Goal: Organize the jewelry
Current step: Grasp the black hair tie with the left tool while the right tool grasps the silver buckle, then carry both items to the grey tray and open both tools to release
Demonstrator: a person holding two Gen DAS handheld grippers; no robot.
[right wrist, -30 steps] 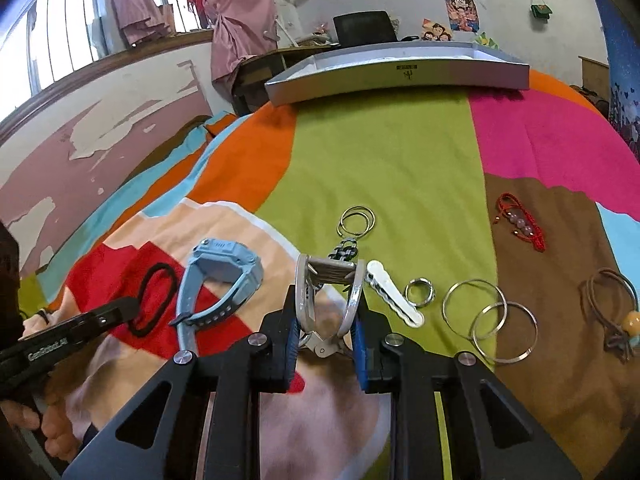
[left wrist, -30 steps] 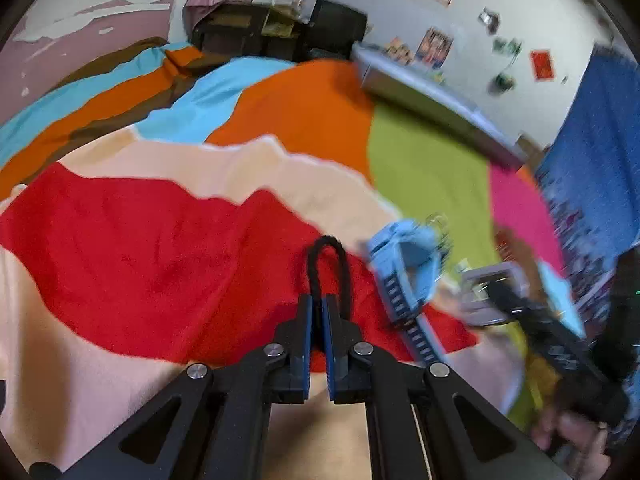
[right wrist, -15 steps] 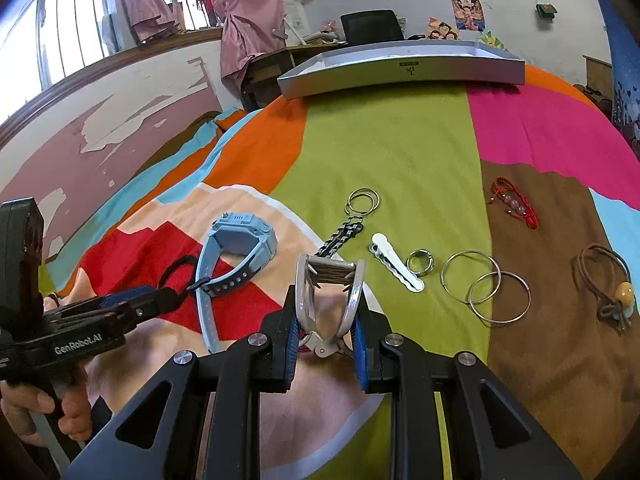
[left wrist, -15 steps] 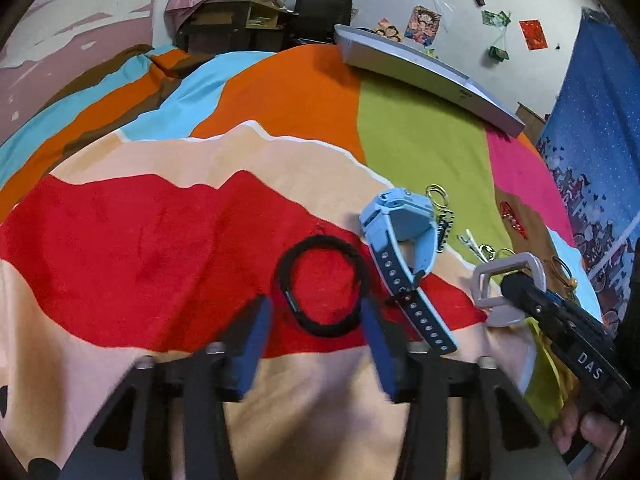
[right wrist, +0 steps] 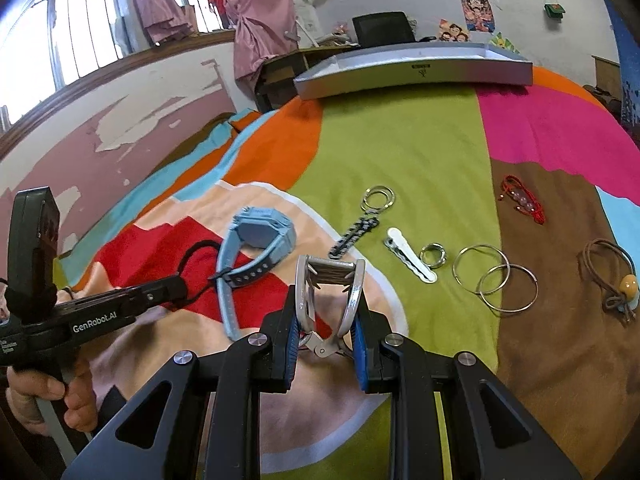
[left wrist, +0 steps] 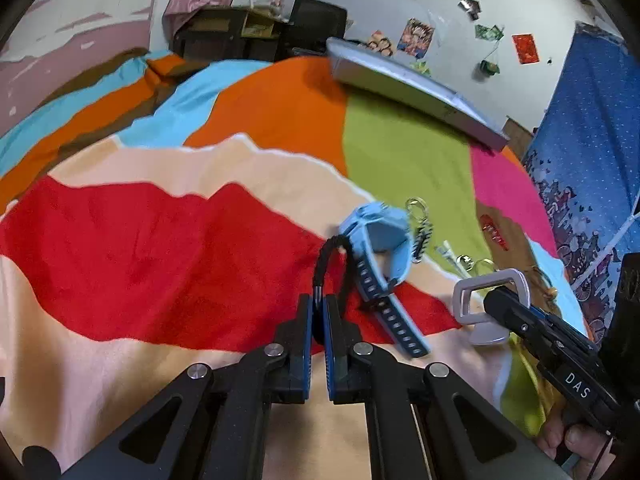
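On the bedspread (right wrist: 400, 152) almost everything is still loose, so you are early in the job. Your left gripper (left wrist: 318, 312) is pinched shut on the black band (left wrist: 326, 256), whose loop arches up beside the blue watch (left wrist: 380, 236). Your right gripper (right wrist: 328, 312) is clamped on the silver clip (right wrist: 330, 276), held just above the cloth.

Still lying about, in the right view: the key chain (right wrist: 362, 224), the white clip (right wrist: 410, 260), a small ring (right wrist: 433, 255), two bangles (right wrist: 496, 278), the red bracelet (right wrist: 524, 202) and the brown tie (right wrist: 612, 276).

The grey tray (right wrist: 416, 74) sits at the far edge, well apart from all of them; you cannot see whether anything is in it. If the tray is the goal, both held pieces still have the whole bed to cross, and the rest is untouched.
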